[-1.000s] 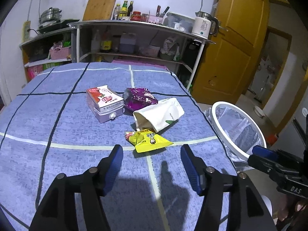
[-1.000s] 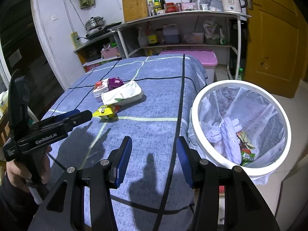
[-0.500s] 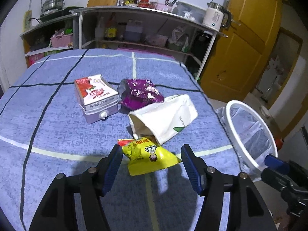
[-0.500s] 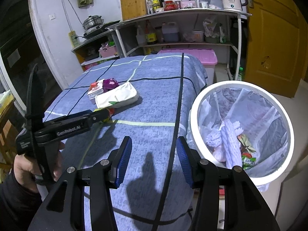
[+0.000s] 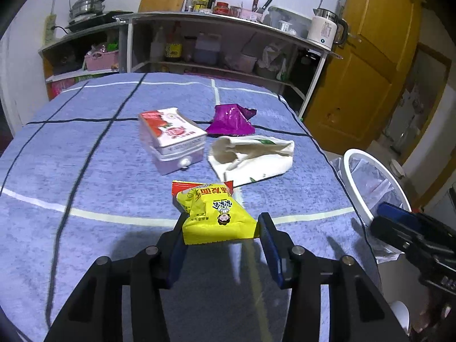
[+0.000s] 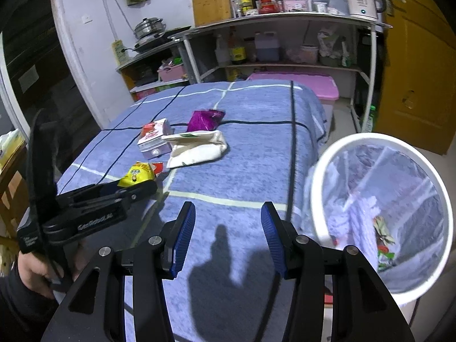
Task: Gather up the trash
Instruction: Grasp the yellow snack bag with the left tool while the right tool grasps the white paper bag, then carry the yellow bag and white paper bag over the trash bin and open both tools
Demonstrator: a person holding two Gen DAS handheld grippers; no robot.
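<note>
A yellow snack packet (image 5: 216,213) lies on the blue cloth table (image 5: 85,171), its near end between the fingers of my open left gripper (image 5: 221,228). Behind it lie a white pouch (image 5: 250,156), a pink-and-white carton (image 5: 173,138) and a purple wrapper (image 5: 230,119). In the right wrist view my right gripper (image 6: 228,228) is open and empty above the table's near edge. The left gripper (image 6: 136,191) shows there at the yellow packet (image 6: 136,175). The white bin (image 6: 382,213), lined with a bag and holding trash, stands right of the table.
The bin (image 5: 370,188) also shows at the right of the left wrist view, with the right gripper (image 5: 413,233) in front of it. Shelves (image 5: 228,45) with bottles and a kettle stand behind the table. A yellow door (image 5: 370,71) is at the right.
My left gripper has moved forward and down over the table until its fingers flank the yellow packet. The right gripper has stayed near the bin, shifting slightly.
</note>
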